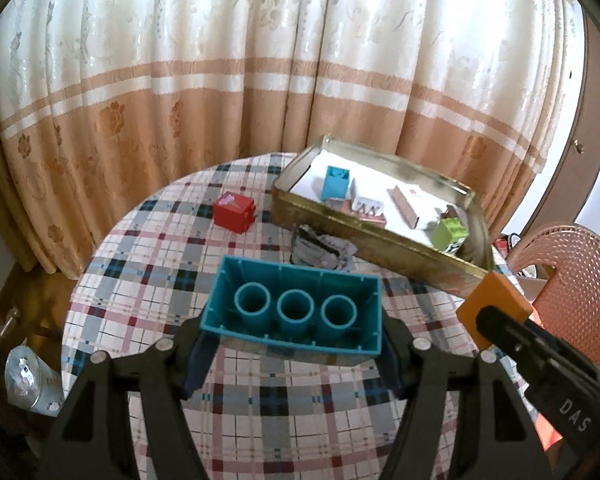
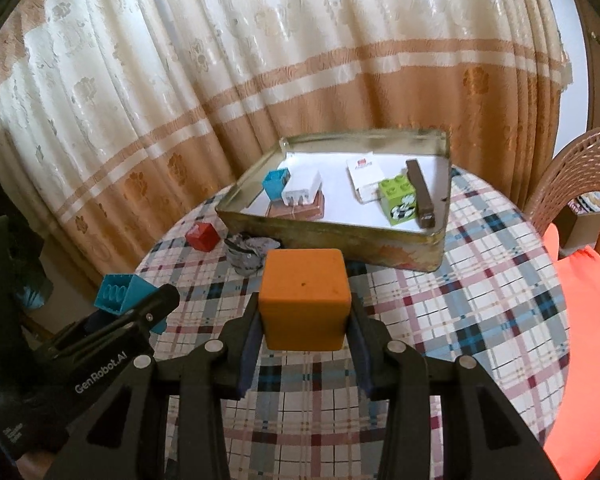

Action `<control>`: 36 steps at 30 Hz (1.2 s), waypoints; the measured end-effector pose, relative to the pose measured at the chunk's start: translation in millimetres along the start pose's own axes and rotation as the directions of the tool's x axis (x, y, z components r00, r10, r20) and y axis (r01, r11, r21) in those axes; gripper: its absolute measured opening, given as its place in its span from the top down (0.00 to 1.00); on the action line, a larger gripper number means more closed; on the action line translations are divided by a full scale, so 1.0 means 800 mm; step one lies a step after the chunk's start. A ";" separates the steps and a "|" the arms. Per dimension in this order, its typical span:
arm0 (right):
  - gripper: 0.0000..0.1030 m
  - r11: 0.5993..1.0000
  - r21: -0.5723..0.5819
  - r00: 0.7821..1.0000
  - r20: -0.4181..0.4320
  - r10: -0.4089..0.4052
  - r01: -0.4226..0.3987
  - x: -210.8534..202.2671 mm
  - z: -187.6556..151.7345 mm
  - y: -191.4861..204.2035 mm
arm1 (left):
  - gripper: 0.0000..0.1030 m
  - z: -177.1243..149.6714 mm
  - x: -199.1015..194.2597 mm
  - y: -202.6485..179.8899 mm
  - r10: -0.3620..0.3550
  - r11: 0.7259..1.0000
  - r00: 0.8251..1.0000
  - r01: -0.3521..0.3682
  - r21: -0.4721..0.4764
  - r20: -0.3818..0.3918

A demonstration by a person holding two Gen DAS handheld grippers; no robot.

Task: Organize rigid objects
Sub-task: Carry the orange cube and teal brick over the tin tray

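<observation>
Both grippers were loaded above the checked table (image 1: 148, 264): the left gripper (image 1: 290, 334) clenched the teal brick (image 1: 294, 310), the right gripper (image 2: 304, 312) the orange cube (image 2: 304, 300), seemingly bound for the tin tray (image 2: 332, 236) at upper centre, where the sorted pieces lay.

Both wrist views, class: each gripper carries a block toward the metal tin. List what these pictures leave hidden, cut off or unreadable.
- Teal brick, left wrist view: only its hollow underside shows; the studded top faces away.
- Orange cube, right wrist view: the far face and the sides under the pads are hidden.
- White card in the tin: print too small to read.
- Grey bundle: blurred, cannot identify.
- Table: near edge hidden by the grippers.
</observation>
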State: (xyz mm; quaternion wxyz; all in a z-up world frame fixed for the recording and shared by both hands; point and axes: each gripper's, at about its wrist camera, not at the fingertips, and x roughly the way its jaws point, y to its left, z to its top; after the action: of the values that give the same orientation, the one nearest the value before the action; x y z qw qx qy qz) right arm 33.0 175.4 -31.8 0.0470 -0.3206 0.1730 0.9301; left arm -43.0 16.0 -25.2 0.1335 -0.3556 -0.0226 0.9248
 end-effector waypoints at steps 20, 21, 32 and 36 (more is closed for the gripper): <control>0.59 0.999 0.027 0.991 0.130 -0.043 0.040 -0.040 0.044 -0.032 | 0.35 0.040 -0.028 -0.038 -0.043 0.998 0.996 0.039 0.044 0.082; 0.59 0.999 0.028 0.990 0.134 -0.046 0.043 -0.041 0.047 -0.034 | 0.35 0.042 -0.027 -0.042 -0.041 0.998 0.996 0.037 0.050 0.081; 0.59 0.997 0.008 0.978 0.195 -0.074 0.074 -0.041 0.078 -0.036 | 0.35 0.067 -0.013 -0.058 -0.020 0.997 0.996 0.014 0.074 0.089; 0.59 0.993 -0.009 0.963 0.244 -0.110 0.116 -0.039 0.088 -0.036 | 0.35 0.078 0.000 -0.058 -0.013 0.997 0.996 0.007 0.072 0.091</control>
State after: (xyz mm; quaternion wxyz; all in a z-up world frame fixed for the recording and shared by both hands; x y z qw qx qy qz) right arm 22.6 227.9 30.7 0.1171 -0.2139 0.1368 0.9601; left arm -73.6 63.9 27.5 0.1495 -0.3076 0.0025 0.9397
